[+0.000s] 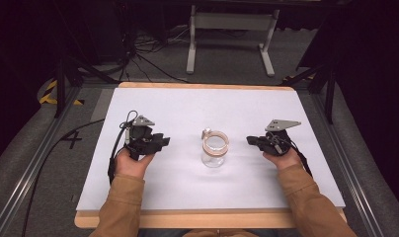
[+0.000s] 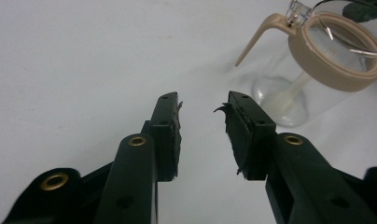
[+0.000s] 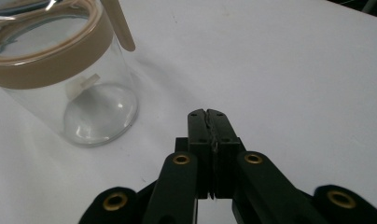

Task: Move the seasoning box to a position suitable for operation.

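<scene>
A: What is seen inside the clear glass jar (image 1: 215, 149)?
B: Nothing but a pale spoon stem (image 2: 289, 95), hung from its beige lid (image 2: 338, 53).
A: And the grippers?
B: The jar is flanked: left gripper (image 1: 163, 142) parted, nothing held; right gripper (image 1: 250, 140) closed, empty.
</scene>
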### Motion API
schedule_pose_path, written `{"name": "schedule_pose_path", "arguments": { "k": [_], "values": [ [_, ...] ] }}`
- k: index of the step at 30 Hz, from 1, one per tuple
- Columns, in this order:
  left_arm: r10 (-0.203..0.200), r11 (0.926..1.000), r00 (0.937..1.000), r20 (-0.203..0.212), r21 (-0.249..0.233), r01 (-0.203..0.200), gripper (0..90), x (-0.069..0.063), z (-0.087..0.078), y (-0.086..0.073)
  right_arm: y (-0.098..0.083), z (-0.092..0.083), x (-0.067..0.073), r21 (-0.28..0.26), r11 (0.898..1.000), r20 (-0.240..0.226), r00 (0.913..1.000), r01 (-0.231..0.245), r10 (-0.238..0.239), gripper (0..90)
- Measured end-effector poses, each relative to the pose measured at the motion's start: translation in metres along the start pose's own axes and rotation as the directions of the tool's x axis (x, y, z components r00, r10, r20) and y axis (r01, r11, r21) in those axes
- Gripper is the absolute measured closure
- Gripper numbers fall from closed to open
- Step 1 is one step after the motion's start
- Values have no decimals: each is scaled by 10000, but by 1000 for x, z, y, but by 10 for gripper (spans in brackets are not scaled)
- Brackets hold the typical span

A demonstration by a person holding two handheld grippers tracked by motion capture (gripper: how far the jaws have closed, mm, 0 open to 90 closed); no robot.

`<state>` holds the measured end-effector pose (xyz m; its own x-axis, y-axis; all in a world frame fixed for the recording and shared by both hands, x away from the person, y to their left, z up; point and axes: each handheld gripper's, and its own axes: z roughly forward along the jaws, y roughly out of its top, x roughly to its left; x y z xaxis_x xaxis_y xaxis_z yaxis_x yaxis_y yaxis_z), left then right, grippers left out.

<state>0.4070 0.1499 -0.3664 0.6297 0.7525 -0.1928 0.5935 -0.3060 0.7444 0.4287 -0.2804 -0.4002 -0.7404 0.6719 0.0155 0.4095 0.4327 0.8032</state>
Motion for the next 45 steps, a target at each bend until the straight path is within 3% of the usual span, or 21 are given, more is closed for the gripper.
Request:
{"name": "schedule_pose_path", "arguments": {
  "k": [5,7,15,18,20,23,28,31,32,33,35,39,45],
  "values": [
    [123,9998,9996,245,138,-127,612,-2,-2,9,-3,-4,4,16,9998,132,9997,200,-200,889],
    [138,9997,9985,529,211,-149,625,-3,-2,14,-5,-5,6,21,9997,145,9996,236,-236,885],
    [714,9974,9907,1155,-85,-709,613,-6,2,30,-14,-16,18,83,9983,276,9979,577,-579,873],
    [879,9951,9864,1390,-563,-808,649,-9,4,38,-17,-24,24,-39,9976,347,9971,686,-684,873],
    [708,9944,9826,1715,-893,-561,687,-10,6,43,-19,-29,28,-87,9971,361,9965,756,-752,869],
    [880,9918,9833,1592,-1060,-716,741,-14,8,50,-23,-36,32,-40,9952,423,9944,973,-970,862],
    [1231,9857,9758,1810,-1363,-991,826,-21,15,56,-28,-45,35,-196,9964,522,9953,830,-819,861],
    [1211,9864,9682,2189,-1355,-927,850,-24,23,61,-31,-49,35,-266,9970,486,9962,732,-718,850],
    [1166,9870,9623,2457,-1365,-848,850,-24,26,63,-32,-50,36,-244,9974,480,9966,682,-670,850],
    [963,9872,9513,2929,-1504,-536,849,-23,31,64,-33,-51,36,-221,9976,492,9967,660,-648,851],
    [860,9860,9387,3337,-1635,-322,849,-22,36,66,-34,-52,37,-202,9978,496,9968,638,-627,852],
    [1057,9885,9438,3132,-1367,-654,849,-29,50,69,-35,-53,40,-337,9984,338,9984,465,-453,852],
    [1055,9907,9530,2839,-1128,-761,838,-31,67,70,-38,-54,44,-363,9980,313,9982,515,-504,844]
  ]
}}
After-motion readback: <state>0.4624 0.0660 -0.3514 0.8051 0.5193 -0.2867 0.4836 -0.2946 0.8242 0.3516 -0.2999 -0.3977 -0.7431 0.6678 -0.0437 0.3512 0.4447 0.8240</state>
